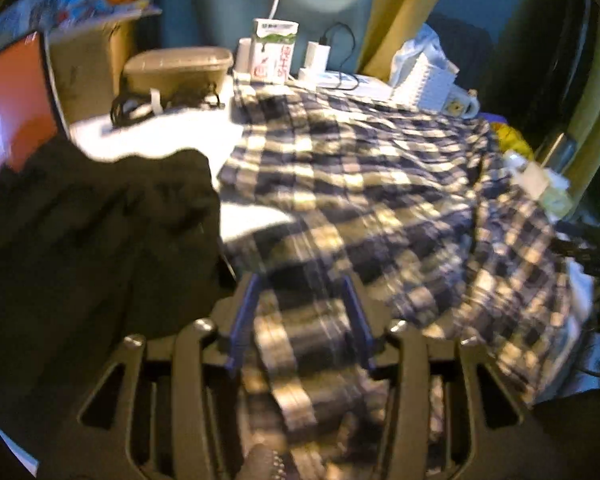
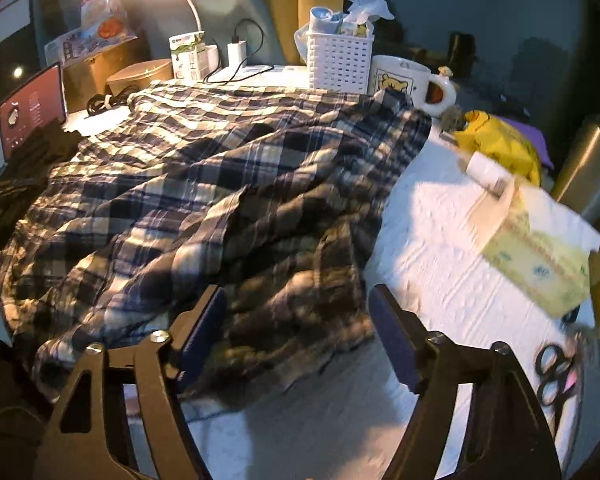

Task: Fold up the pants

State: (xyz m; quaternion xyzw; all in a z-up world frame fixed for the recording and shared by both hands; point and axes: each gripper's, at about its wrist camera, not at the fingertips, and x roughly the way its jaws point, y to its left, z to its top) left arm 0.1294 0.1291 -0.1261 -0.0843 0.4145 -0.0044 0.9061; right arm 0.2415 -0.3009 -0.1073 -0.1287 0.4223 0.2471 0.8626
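The blue-and-white plaid pants (image 1: 360,168) lie spread and rumpled over the white table (image 2: 428,240). In the left wrist view my left gripper (image 1: 300,280) hangs over their near edge. Its jaws stand apart with a strip of the plaid cloth running loosely between them. The picture is blurred there. In the right wrist view the pants (image 2: 220,184) fill the left and middle. My right gripper (image 2: 296,292) is open wide just above their near right corner, and neither pad presses the cloth.
A black garment (image 1: 100,232) lies left of the pants, before a red screen (image 1: 16,120). At the back stand a milk carton (image 2: 186,56), a white basket (image 2: 340,60) and a mug (image 2: 412,80). To the right lie a tissue pack (image 2: 536,256) and scissors (image 2: 556,372).
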